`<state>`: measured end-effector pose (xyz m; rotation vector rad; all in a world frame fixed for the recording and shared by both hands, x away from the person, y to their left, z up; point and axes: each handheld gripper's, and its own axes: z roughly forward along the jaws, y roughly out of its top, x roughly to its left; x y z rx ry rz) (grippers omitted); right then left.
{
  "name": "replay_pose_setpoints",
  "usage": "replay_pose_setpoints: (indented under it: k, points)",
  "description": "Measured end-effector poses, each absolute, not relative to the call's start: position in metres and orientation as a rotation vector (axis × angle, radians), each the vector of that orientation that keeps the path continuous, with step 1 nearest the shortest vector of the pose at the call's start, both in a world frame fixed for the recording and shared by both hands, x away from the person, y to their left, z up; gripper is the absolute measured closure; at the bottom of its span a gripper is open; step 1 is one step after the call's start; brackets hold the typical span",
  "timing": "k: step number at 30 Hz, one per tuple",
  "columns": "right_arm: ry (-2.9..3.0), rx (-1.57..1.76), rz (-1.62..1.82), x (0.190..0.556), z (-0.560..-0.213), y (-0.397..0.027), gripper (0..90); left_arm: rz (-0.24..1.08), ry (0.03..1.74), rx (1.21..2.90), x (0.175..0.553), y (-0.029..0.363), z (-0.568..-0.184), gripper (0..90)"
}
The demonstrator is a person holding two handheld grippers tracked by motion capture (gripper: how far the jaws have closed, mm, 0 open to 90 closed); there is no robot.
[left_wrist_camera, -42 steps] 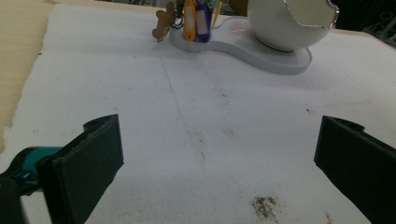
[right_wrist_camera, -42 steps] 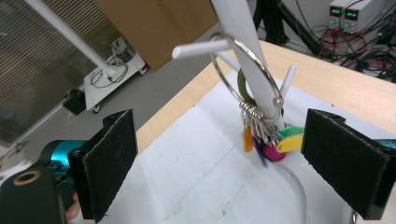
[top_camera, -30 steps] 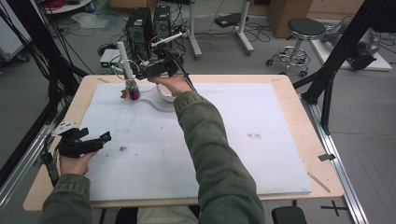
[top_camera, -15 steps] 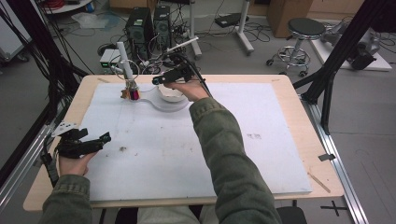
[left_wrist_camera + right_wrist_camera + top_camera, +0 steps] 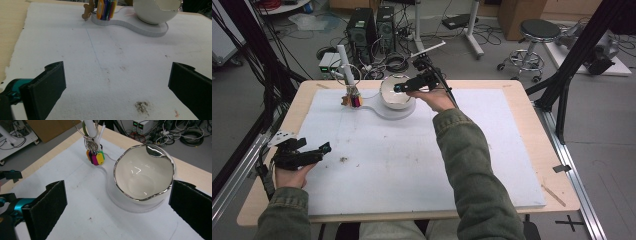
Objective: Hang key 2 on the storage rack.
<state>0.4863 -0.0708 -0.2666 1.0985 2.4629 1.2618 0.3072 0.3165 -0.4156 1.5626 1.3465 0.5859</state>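
Note:
A white bowl [image 5: 395, 95] with a silver rim stands on a white base plate [image 5: 379, 109] at the back of the foam board. Coloured key tags [image 5: 352, 99] hang from a ring on a white post [image 5: 343, 62] at the plate's left end. My right gripper [image 5: 401, 88] hovers over the bowl, open. Between its wide jaws I see the empty bowl [image 5: 143, 176], with the tags [image 5: 95, 157] beyond. My left gripper [image 5: 319, 150] rests near the board's left edge, open and holding nothing. It faces the bowl [image 5: 156, 11] and the tags [image 5: 106, 7].
The white foam board [image 5: 412, 160] covers most of the wooden table [image 5: 542, 150]. A dirt smudge [image 5: 344, 160] lies near the left gripper. Black frame poles [image 5: 257, 75] stand at the left, and others rise at the right. Computers, cables and a stool [image 5: 539, 32] are on the floor behind.
My right gripper has moved rightward from the key tags to above the bowl. The left gripper has stayed where it was.

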Motion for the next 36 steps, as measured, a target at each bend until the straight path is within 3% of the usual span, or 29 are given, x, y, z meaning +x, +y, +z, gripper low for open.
replay_pose_setpoints:
  k: [36]
  points:
    - [2.296, 1.230, 1.225, 0.429, -0.309, -0.183, 0.7, 0.582, 1.344, 1.562, 0.305, 0.314, -0.416, 1.7]
